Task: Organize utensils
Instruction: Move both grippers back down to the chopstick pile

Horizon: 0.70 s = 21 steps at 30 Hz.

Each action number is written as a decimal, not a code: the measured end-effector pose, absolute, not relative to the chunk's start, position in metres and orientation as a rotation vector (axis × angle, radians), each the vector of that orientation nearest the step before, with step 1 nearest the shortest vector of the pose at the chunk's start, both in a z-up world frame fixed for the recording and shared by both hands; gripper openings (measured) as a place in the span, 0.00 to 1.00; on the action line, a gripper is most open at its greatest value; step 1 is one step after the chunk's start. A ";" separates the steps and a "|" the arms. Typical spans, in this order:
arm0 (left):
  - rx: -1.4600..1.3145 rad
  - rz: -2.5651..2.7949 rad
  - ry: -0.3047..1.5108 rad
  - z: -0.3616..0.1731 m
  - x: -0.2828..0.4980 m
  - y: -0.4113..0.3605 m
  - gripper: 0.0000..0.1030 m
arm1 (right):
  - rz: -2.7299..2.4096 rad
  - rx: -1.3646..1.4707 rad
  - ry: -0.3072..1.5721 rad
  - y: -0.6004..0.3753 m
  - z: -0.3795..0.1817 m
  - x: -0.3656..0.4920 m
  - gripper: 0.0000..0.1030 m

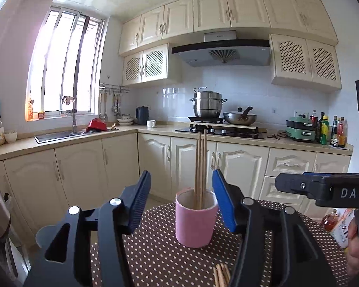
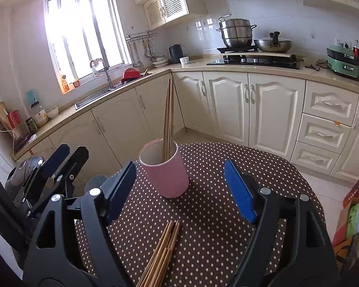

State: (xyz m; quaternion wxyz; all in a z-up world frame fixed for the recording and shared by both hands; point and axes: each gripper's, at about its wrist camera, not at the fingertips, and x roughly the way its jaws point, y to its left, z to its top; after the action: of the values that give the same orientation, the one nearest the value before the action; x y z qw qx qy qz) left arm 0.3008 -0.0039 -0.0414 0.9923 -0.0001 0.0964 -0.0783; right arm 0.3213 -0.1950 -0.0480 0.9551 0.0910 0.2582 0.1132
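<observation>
In the right wrist view, your left gripper (image 2: 57, 165) shows at the left edge of the frame, its dark fingers apart and holding nothing. Just right of it, in the middle of the frame, stands the pink cup (image 2: 165, 169) on the brown dotted tablecloth (image 2: 227, 205), with a few chopsticks (image 2: 168, 117) upright inside it, leaning slightly.

Below the cup, at the bottom centre of the frame, lies the loose bundle of chopsticks (image 2: 160, 253). Its long axis runs from the bottom edge up and a little to the right, roughly toward the cup. It sits between the blue pads of your right gripper (image 2: 179, 189), closer to the left pad, and below the fingertips. Those jaws are spread wide and empty.

In the left wrist view, only the bundle's ends (image 1: 221, 275) show, at the bottom centre, beside that gripper's right finger. The right hand looks better placed for the bundle.
</observation>
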 end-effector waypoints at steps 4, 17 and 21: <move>-0.010 -0.167 0.242 -0.037 0.280 -0.004 0.53 | 0.199 0.170 0.548 -0.197 -0.045 0.301 0.76; -0.028 -0.173 0.448 -0.059 0.240 -0.001 0.57 | 0.229 0.118 0.795 -0.202 -0.087 0.261 0.81; -0.027 -0.181 0.502 -0.076 0.232 0.001 0.58 | 0.224 0.107 0.820 -0.203 -0.102 0.252 0.81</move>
State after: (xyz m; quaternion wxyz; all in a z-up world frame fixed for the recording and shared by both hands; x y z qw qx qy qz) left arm 0.2319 0.0011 -0.0756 0.9645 -0.0135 0.2482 -0.0895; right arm 0.2515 -0.2029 -0.1022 0.9096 0.0519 0.3977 0.1084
